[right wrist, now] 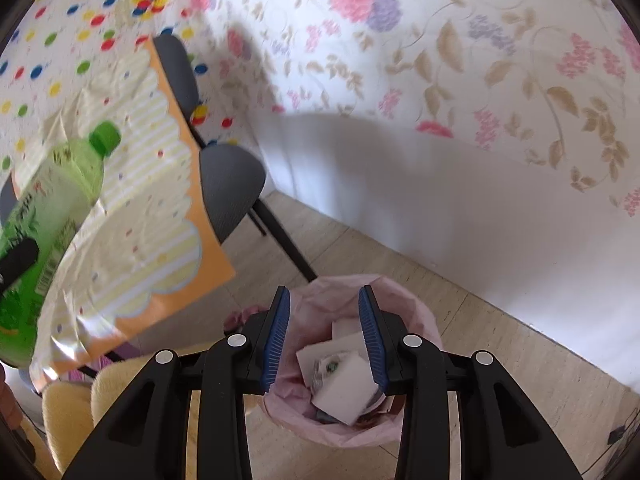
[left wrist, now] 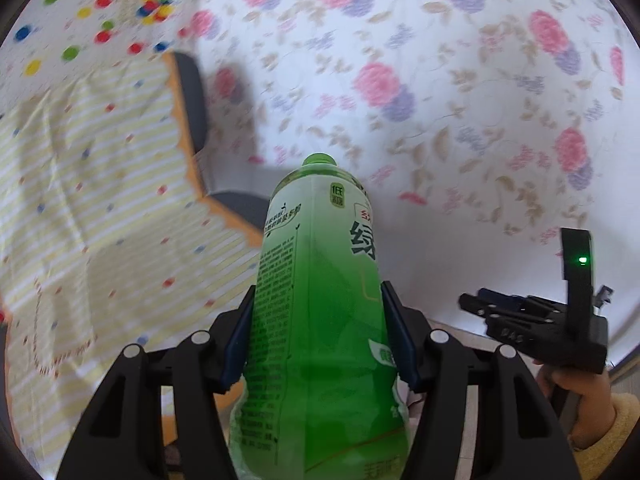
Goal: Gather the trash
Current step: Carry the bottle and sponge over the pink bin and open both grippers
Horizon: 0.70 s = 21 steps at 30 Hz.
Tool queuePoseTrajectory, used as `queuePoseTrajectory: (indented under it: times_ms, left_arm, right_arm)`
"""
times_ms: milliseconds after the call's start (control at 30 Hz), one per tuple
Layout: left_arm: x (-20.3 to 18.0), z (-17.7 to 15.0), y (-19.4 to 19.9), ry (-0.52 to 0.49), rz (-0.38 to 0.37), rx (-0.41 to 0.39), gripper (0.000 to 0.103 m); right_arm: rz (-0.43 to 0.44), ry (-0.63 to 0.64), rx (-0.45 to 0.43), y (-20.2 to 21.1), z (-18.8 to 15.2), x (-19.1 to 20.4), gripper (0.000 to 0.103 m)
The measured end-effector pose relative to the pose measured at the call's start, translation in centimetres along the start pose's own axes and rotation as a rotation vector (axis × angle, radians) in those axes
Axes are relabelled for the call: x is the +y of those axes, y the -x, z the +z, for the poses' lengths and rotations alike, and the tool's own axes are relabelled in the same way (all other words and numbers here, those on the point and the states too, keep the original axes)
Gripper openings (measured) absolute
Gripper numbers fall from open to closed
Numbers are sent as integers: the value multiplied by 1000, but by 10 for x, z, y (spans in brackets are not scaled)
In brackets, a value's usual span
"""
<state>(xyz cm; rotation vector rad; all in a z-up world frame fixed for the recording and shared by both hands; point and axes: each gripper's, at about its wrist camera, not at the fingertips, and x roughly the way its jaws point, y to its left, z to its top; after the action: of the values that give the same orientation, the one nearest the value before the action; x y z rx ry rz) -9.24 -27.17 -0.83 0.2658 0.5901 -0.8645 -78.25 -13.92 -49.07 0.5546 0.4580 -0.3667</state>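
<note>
My left gripper (left wrist: 318, 300) is shut on a green tea bottle (left wrist: 320, 320) with a green cap, held in the air beside the table. The bottle also shows in the right wrist view (right wrist: 48, 208) at the left, above the table. My right gripper (right wrist: 324, 300) is open and empty, hovering over a trash bin with a pink liner (right wrist: 424, 312) on the floor. White paper scraps (right wrist: 340, 384) and other trash lie inside the bin. The right gripper also shows at the lower right of the left wrist view (left wrist: 476, 304).
A table with a yellow striped, orange-edged cloth (right wrist: 160, 208) stands at left. A grey chair (right wrist: 232, 196) sits between it and the floral wall (right wrist: 440, 80). The floor is beige tile (right wrist: 500, 340). A yellow cushion (right wrist: 80, 400) lies at the lower left.
</note>
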Motion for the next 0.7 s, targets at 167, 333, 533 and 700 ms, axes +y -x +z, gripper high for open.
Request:
queuePoseTrajectory:
  times_ms: [167,333,533,700]
  left_arm:
    - [-48,-10,-27,-115,-96,28,57]
    - [-75,-21,-58,-162,-178,71,57]
    - [-68,-23,-83,-105,-195,62,85]
    - [-45,-27,-89,-63,-135,108,86]
  right_arm:
    - [-30,-49,-31,9,3,-23,39]
    - [-58,-84,-35,11,4,-42,39]
    - [-76,-114,-50,14,6,-55,40]
    - [-65,-91,-37,12,3,-47,42]
